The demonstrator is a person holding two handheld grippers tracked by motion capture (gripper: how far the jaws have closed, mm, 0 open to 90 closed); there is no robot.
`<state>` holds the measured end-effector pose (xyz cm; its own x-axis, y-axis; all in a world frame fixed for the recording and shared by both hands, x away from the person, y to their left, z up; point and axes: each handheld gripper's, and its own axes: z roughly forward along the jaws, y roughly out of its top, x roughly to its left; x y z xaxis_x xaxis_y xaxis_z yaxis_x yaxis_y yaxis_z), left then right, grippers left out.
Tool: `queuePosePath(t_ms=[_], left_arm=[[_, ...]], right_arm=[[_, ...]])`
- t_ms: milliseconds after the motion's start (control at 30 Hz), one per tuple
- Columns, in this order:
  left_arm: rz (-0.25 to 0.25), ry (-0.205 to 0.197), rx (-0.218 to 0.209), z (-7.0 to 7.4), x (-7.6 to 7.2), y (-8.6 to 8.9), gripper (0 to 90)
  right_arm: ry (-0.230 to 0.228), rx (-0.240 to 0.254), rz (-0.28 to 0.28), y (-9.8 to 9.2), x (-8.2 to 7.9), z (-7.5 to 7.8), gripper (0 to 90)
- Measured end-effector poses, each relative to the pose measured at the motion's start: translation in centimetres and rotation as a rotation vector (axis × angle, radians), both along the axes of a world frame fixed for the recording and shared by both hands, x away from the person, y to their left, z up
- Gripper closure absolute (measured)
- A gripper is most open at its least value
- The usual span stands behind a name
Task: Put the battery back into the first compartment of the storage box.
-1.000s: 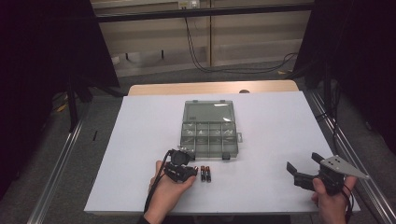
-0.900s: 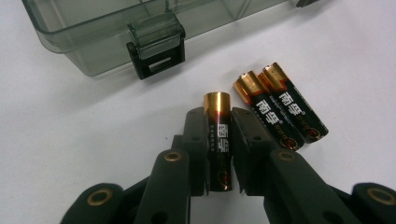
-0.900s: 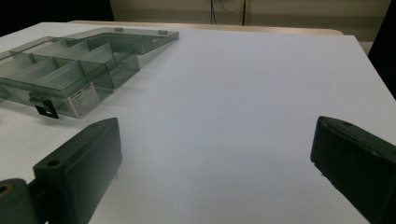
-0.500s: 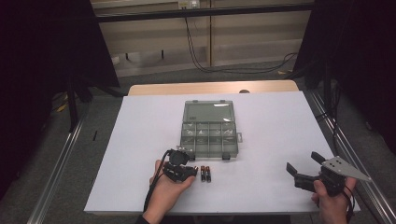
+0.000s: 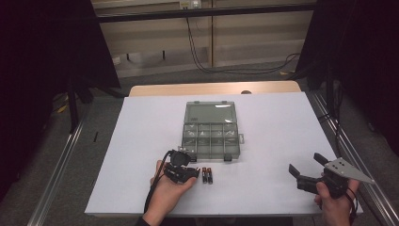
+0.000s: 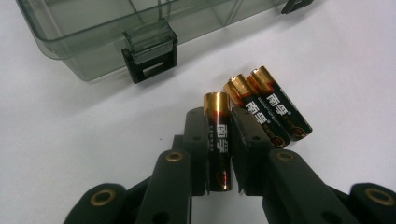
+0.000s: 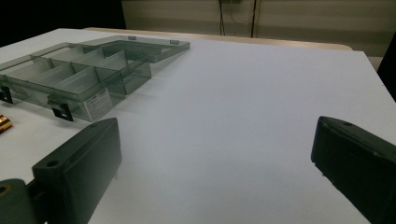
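left gripper view: battery (image 6: 218, 140) clamped, apparently firmly, between left gripper (image 6: 219, 122) jaws

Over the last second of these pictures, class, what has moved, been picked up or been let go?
Nothing visibly changed. The left gripper stays shut on one black-and-gold battery, two more batteries lie beside it, the right gripper stays open, and the clear grey compartment box lies open.
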<state>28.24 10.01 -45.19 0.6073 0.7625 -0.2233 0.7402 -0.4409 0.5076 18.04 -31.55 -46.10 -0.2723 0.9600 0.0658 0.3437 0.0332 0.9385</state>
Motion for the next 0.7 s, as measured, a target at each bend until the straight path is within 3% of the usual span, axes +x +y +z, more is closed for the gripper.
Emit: queuePosePath(t_ms=[700], left_arm=[[0.016,-0.023,-0.042,2.1,1.0,0.8,76.9]], right_arm=[[-0.003,-0.004,0.005,0.0,-0.2,0.1,2.2]])
